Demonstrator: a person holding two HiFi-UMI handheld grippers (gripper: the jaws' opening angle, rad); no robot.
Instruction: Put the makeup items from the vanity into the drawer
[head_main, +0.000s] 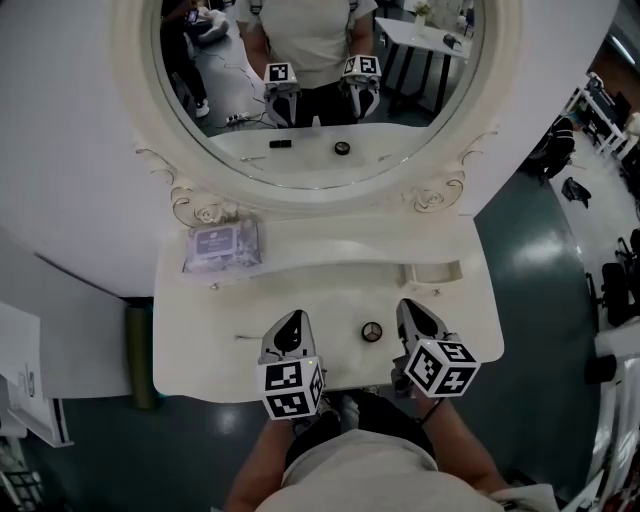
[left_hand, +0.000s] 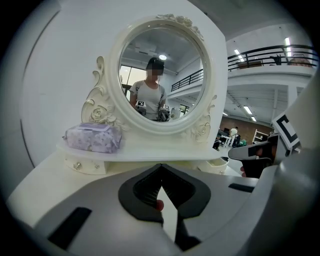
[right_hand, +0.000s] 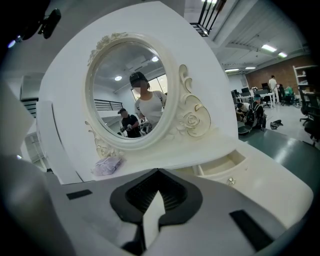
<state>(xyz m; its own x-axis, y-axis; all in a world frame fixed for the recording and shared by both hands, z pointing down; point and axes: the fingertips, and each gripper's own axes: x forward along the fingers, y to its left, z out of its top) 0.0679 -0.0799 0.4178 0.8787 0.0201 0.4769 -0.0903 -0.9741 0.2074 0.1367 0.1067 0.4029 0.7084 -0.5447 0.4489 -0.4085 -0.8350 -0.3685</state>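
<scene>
Here, cream vanity (head_main: 200, 345), green floor (head_main: 535, 235).

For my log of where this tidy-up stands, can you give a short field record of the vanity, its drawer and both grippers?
vanity top: small round dark item lies between the grippers
shelf: purple pack at left
drawer: open, at right, looks empty
left gripper: jaws together; red spot behind the tips, unclear what
right gripper: jaws together, empty
progress: round item not yet in drawer
</scene>
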